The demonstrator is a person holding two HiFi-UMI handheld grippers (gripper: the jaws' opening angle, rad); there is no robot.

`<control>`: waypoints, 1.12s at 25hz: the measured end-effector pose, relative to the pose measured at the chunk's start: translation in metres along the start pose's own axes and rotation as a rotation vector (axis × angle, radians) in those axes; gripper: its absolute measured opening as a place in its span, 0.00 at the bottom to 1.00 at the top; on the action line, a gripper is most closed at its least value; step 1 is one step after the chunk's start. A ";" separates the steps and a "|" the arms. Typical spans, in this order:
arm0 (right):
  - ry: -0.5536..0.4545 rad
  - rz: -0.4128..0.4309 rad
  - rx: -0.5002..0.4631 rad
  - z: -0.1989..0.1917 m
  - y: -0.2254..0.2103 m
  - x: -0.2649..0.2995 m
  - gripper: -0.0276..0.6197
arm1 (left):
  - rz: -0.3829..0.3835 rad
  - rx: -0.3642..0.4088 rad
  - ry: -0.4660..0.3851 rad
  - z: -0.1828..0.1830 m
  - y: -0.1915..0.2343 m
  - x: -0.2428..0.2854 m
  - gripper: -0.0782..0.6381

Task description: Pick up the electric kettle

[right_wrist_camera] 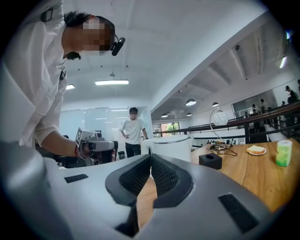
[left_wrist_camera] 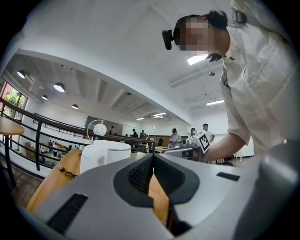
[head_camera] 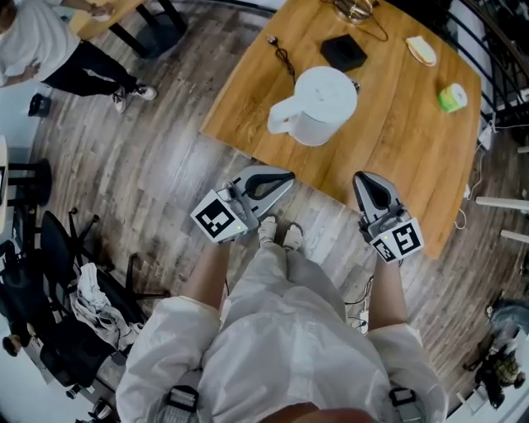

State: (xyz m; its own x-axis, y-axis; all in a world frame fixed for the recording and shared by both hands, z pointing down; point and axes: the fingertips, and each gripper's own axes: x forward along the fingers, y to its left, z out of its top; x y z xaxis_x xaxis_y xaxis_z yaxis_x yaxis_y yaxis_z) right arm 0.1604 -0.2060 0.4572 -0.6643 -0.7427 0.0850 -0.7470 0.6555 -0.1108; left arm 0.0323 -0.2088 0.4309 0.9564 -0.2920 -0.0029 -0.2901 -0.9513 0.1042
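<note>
The white electric kettle (head_camera: 318, 105) stands upright on the wooden table (head_camera: 397, 140), handle toward the left edge. It shows as a white cylinder in the left gripper view (left_wrist_camera: 104, 155) and in the right gripper view (right_wrist_camera: 169, 146), beyond each pair of jaws. My left gripper (head_camera: 283, 179) is shut and empty, held level just short of the table's near edge. My right gripper (head_camera: 364, 183) is also shut and empty, its tips at the near edge, to the right of the kettle. Both grippers are well short of the kettle. The left gripper (left_wrist_camera: 152, 159) and right gripper (right_wrist_camera: 150, 158) show their pads pressed together.
On the table lie a black box (head_camera: 343, 52), a black cable (head_camera: 283, 56), a plate with food (head_camera: 421, 50), a green cup (head_camera: 452, 97) and a wire lamp base (head_camera: 357, 10). Chairs (head_camera: 58, 273) stand at the left. A person (head_camera: 50, 49) sits at the far left.
</note>
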 end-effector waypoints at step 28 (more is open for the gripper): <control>0.038 0.101 0.056 -0.049 -0.043 0.047 0.27 | 0.080 -0.027 0.023 -0.037 0.060 -0.001 0.12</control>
State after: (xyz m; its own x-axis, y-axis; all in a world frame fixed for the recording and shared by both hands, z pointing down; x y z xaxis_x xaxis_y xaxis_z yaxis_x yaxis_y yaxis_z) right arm 0.1603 -0.2622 0.5140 -0.7376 -0.6665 0.1083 -0.6741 0.7174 -0.1759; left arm 0.0155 -0.2619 0.4741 0.9309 -0.3641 0.0289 -0.3646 -0.9220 0.1302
